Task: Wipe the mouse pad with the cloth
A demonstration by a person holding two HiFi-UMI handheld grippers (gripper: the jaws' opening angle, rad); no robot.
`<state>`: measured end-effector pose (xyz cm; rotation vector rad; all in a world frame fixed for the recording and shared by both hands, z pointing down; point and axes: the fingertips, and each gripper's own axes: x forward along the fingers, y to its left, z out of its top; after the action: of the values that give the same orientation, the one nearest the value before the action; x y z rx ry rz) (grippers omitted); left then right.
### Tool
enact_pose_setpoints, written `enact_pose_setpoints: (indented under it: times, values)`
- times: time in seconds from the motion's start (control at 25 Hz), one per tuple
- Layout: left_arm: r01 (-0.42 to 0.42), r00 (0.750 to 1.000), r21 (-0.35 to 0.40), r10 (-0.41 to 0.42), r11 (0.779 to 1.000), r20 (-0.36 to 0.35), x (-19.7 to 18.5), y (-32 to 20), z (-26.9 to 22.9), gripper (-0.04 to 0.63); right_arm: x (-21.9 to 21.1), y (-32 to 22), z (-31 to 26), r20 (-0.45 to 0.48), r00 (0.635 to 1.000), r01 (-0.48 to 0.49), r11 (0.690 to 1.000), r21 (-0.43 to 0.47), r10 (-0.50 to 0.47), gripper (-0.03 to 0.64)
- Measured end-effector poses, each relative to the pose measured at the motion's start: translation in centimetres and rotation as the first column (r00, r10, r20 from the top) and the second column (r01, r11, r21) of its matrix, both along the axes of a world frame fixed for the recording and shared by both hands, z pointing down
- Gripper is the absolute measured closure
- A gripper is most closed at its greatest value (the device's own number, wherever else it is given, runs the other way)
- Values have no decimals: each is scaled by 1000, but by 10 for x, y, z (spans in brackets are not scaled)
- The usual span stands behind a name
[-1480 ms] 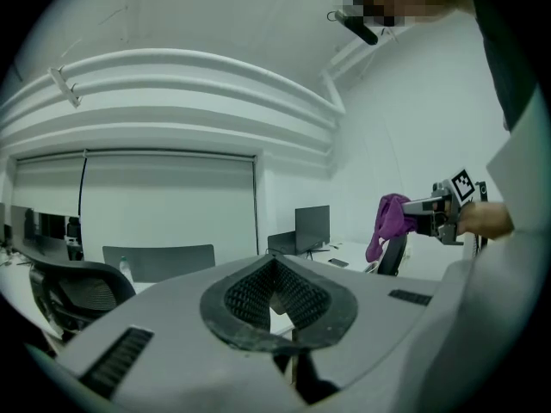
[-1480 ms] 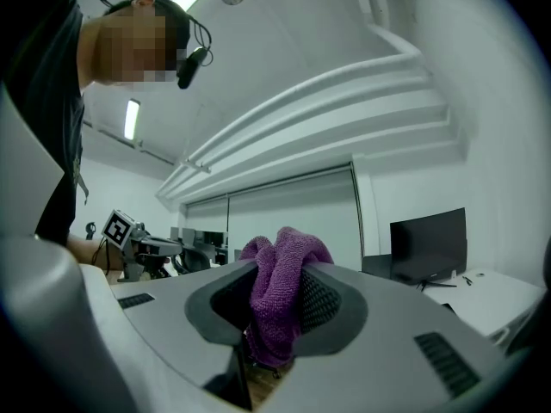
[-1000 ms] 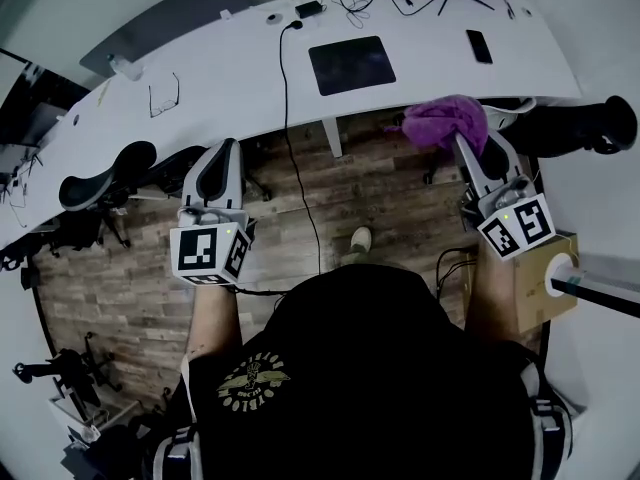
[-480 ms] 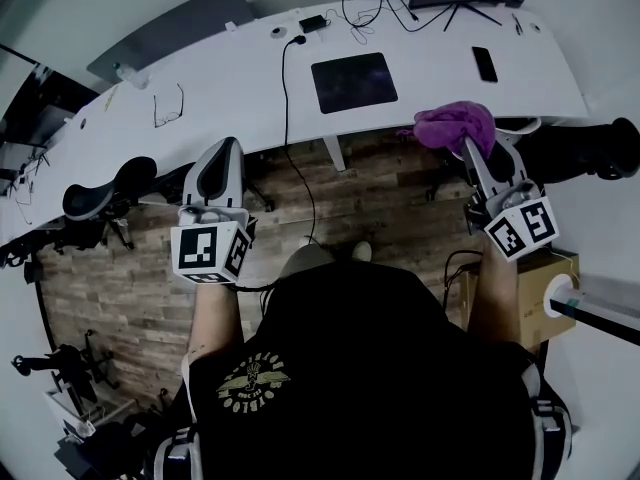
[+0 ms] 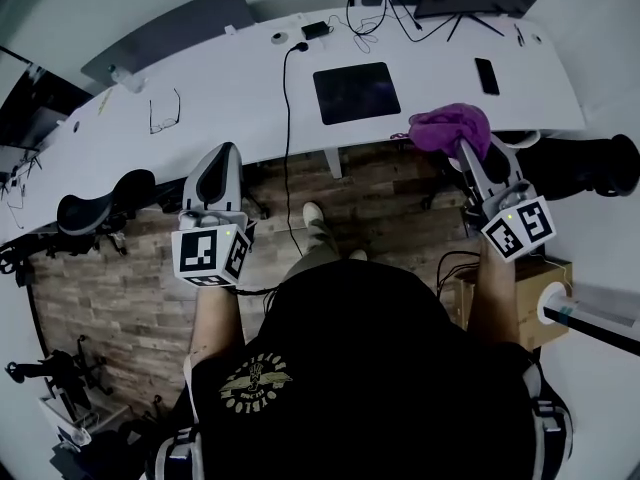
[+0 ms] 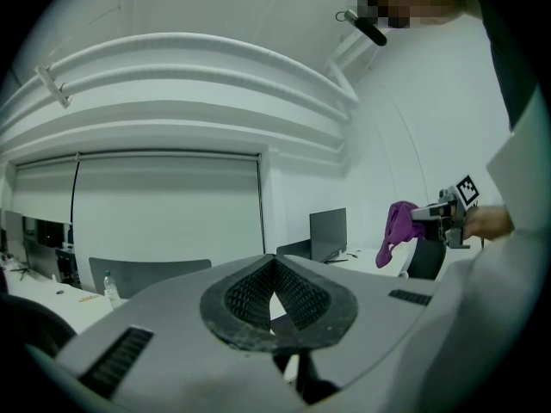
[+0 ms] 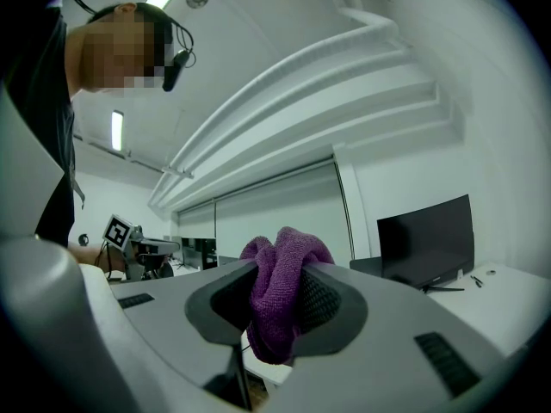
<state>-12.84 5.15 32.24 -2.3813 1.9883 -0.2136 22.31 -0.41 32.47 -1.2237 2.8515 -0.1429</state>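
Right claw (image 5: pixel 463 148) is clenched on the purple cloth (image 5: pixel 450 126). In the right gripper view the cloth (image 7: pixel 288 246) is bunched between the two pads, with a lump sticking out above the tips and a fold hanging below. Grip looks solid.

Cloth is in the air, not on anything. In the head view it sits over the front edge of the white table (image 5: pixel 230 78), to the right of the mouse pad (image 5: pixel 357 92) and clear of it. No contact with the pad.

The mouse pad is dark and lies flat near the table's middle. A phone (image 5: pixel 487 76) is further right and a pair of glasses (image 5: pixel 163 111) is well off to the left. A black cable (image 5: pixel 289 118) runs down over the table edge just left of the pad.

Left claw (image 5: pixel 221 156) is clenched and empty. In the left gripper view the left claw (image 6: pixel 275 295) has its pads meeting with nothing between them. It is held short of the table edge, above the wood floor (image 5: pixel 110 288) and the office chairs (image 5: pixel 95 203).

The left gripper view also catches the cloth (image 6: pixel 398 229) hanging from the other claw at the right side.
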Motion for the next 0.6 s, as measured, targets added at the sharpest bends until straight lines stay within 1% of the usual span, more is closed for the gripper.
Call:
enact_pose_setpoints:
  times: [0.24,0.6]
  values:
    - [-15,1000,-15,15,1000,-23,-11,-33,8,594,-17,-24,0,-19,1000,0,1000,-11,0,523]
    - [-40,999,-40,39,998,-23,-31,-87,15,594,-50,-75,-1,-24,1000,1,1000,-19,-2,523]
